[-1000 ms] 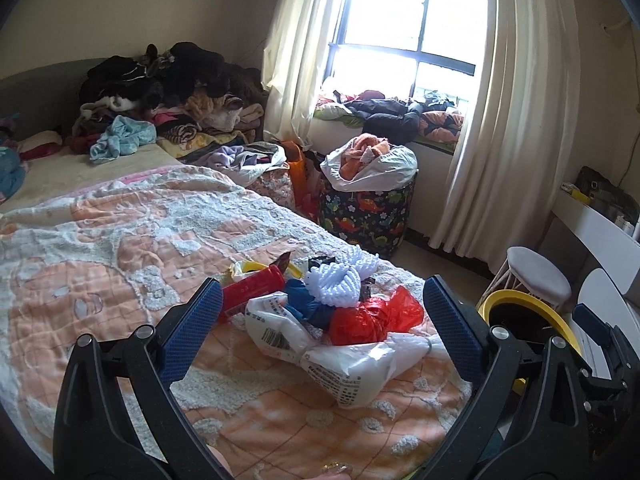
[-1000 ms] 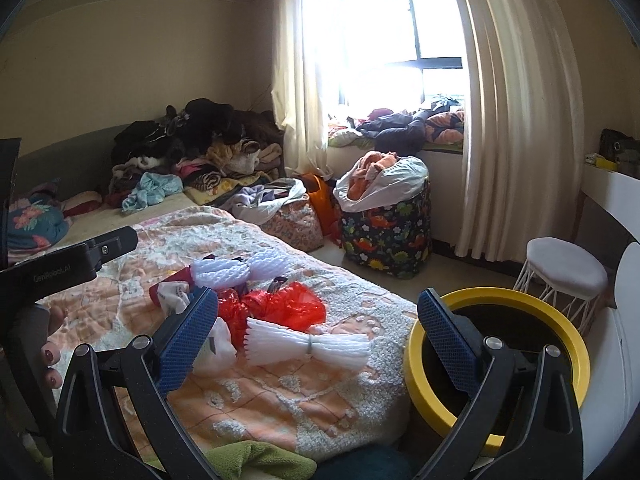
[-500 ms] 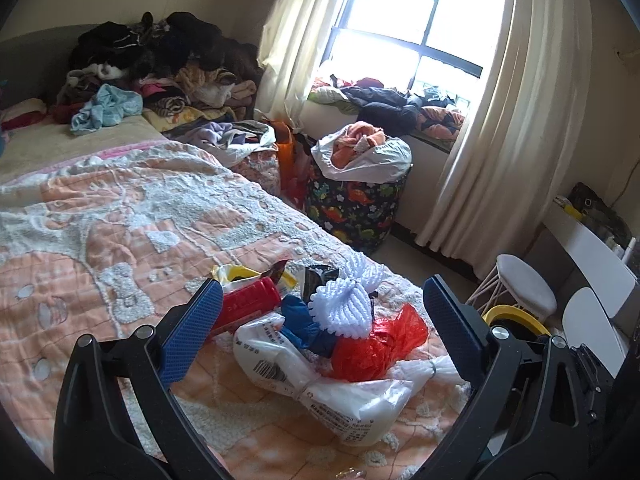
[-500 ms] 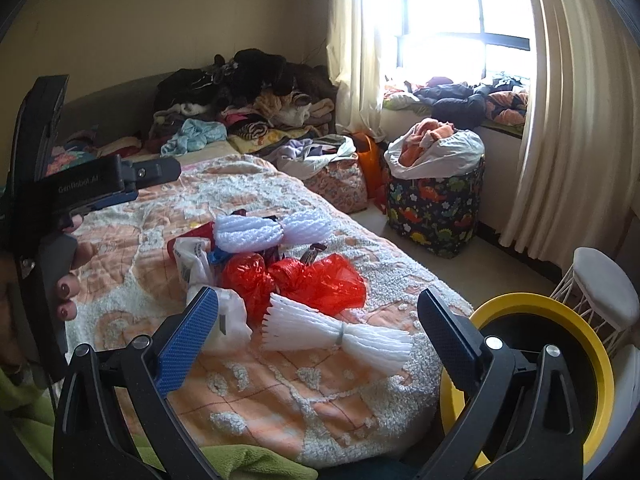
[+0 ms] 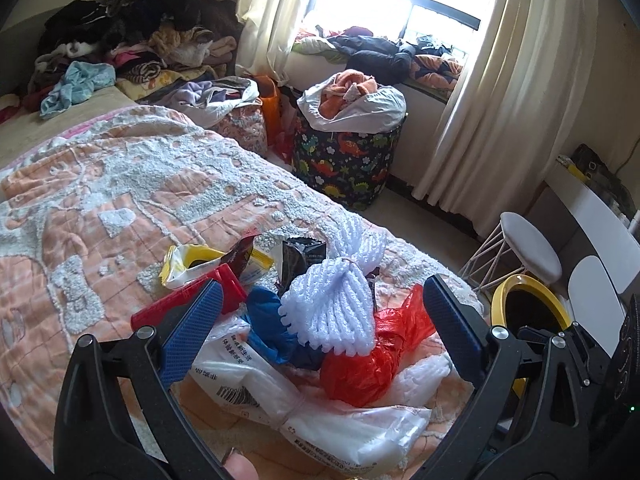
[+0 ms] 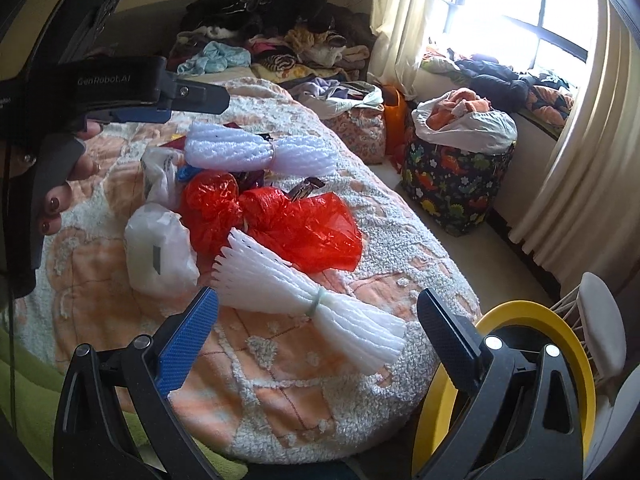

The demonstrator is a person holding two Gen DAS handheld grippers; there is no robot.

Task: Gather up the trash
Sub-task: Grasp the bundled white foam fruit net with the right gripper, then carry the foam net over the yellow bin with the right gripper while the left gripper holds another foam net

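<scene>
On the bed (image 5: 120, 184), under the left tool (image 5: 320, 320) that we hold spread wide and empty, the trash lies in a heap: a yellow-and-white wrapper (image 5: 188, 264) and a red packet (image 5: 176, 308) at the left, a blue bag (image 5: 272, 324) beside them, a white foam net bundle (image 5: 332, 304) on top, a red plastic bag (image 5: 372, 352) to its right, and a white printed bag (image 5: 280, 400) nearest us. Our right tool (image 6: 316, 332) is also spread and empty, just above a second foam bundle (image 6: 304, 292) near the bed's corner. A yellow-rimmed bin (image 6: 576, 344) stands on the floor just beside the bed, at the right.
</scene>
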